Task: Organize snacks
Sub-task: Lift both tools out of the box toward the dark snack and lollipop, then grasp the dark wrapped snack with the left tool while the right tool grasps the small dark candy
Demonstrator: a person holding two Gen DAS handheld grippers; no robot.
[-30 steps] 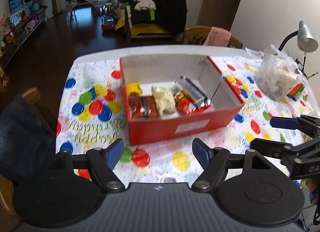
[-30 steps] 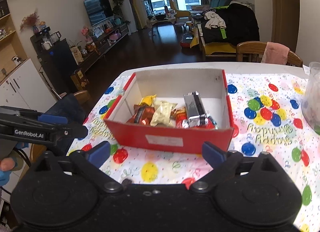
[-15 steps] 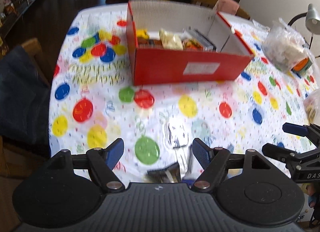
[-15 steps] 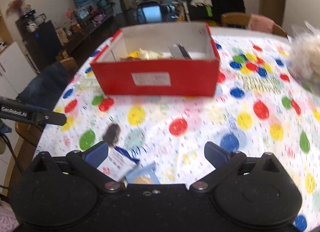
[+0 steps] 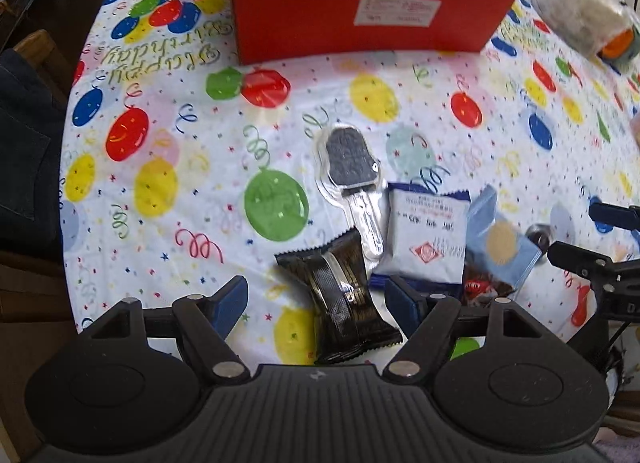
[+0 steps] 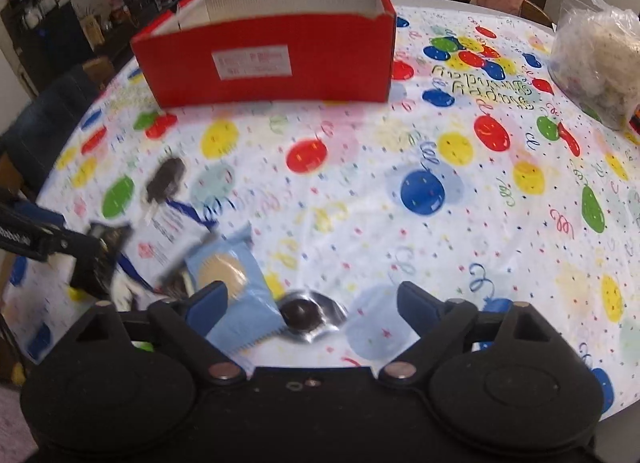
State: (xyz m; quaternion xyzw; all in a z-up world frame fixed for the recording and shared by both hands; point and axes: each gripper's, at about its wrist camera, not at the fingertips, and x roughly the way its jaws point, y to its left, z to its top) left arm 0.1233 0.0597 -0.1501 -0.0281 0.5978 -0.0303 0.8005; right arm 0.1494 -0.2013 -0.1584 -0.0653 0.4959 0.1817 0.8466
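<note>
Balloon-print worktop [image 5: 168,135] carries your snacks near its front edge. Your left gripper [image 5: 316,295], jaws wide, straddles the black wrapper [image 5: 344,291]; its view alone shows the white packet [image 5: 426,239] sharply. Your right gripper [image 6: 312,299], also wide, frames a foil-wrapped dark snack [image 6: 304,313], the blue packet [image 6: 232,287] beside it. Behind stands the red box [image 6: 276,63].

Right wrist view: snacks loose on counter, red box beyond.
Right hand-held gripper [image 6: 312,303] jaws spread wide, empty, above a foil-wrapped dark round snack [image 6: 302,313]. Light blue biscuit packet [image 6: 230,283] touches left fingertip [image 6: 206,301]. Red cardboard box [image 6: 272,63] stands well apart on the balloon-print counter [image 6: 440,151]. View blurred.
</note>
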